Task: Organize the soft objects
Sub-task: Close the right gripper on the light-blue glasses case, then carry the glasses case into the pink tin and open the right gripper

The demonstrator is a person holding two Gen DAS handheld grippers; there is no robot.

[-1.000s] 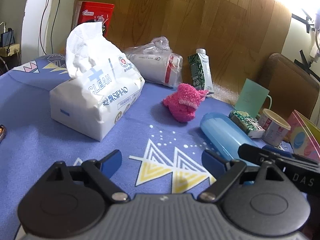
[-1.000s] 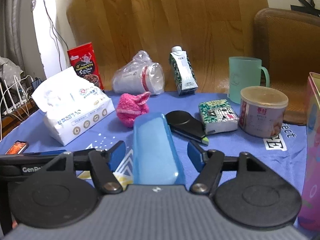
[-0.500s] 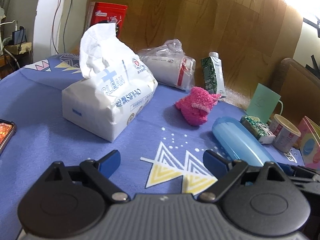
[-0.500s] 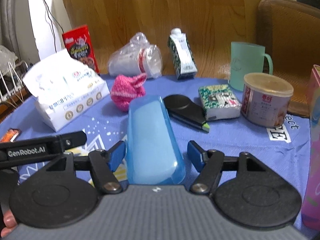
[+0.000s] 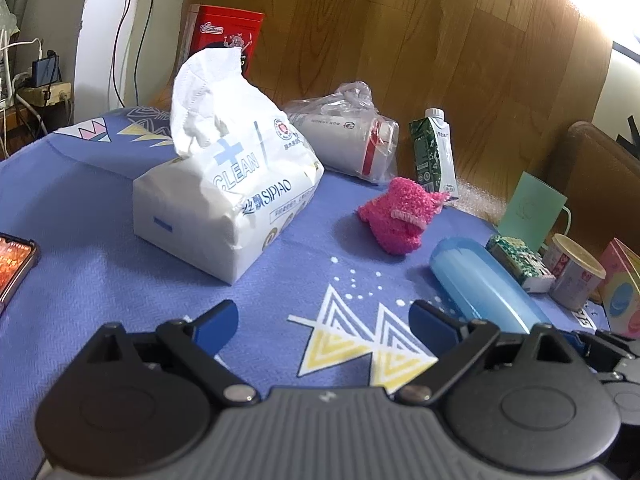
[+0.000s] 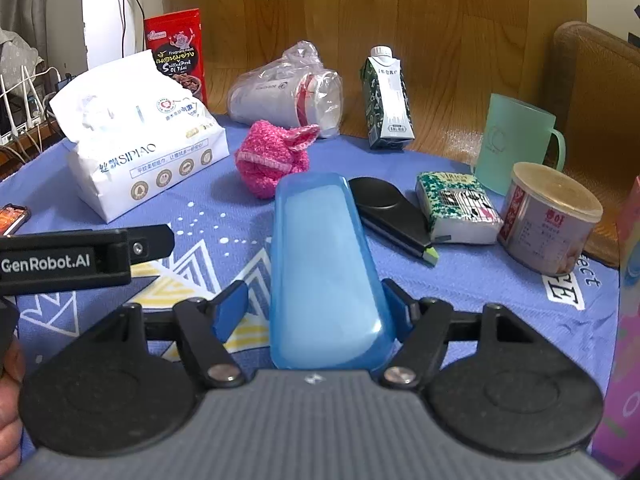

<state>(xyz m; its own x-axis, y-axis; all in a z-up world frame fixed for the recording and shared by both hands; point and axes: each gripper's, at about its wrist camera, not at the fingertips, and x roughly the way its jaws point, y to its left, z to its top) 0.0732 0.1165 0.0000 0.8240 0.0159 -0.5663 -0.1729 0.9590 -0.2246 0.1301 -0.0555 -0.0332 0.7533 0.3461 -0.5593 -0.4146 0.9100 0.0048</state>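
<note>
A pink fuzzy knitted piece [image 5: 400,216] lies mid-table; it also shows in the right wrist view [image 6: 272,160]. A white soft tissue pack [image 5: 228,196] stands left of it, also in the right wrist view [image 6: 140,148]. My left gripper [image 5: 324,322] is open and empty above the blue cloth, short of both. My right gripper [image 6: 316,304] is open, its fingers either side of the near end of a blue plastic case [image 6: 324,264], which lies on the table. The case also shows in the left wrist view [image 5: 484,292].
Behind stand a red snack bag [image 6: 176,56], bagged paper cups [image 6: 288,88], a green milk carton [image 6: 388,100], a mint mug [image 6: 516,144], a can [image 6: 548,216], a small tissue packet [image 6: 456,208] and a black case [image 6: 392,212]. A phone [image 5: 12,268] lies left.
My left gripper has pulled back and turned left, so the tissue pack and phone come more into view. My right gripper has moved forward over the blue case's near end.
</note>
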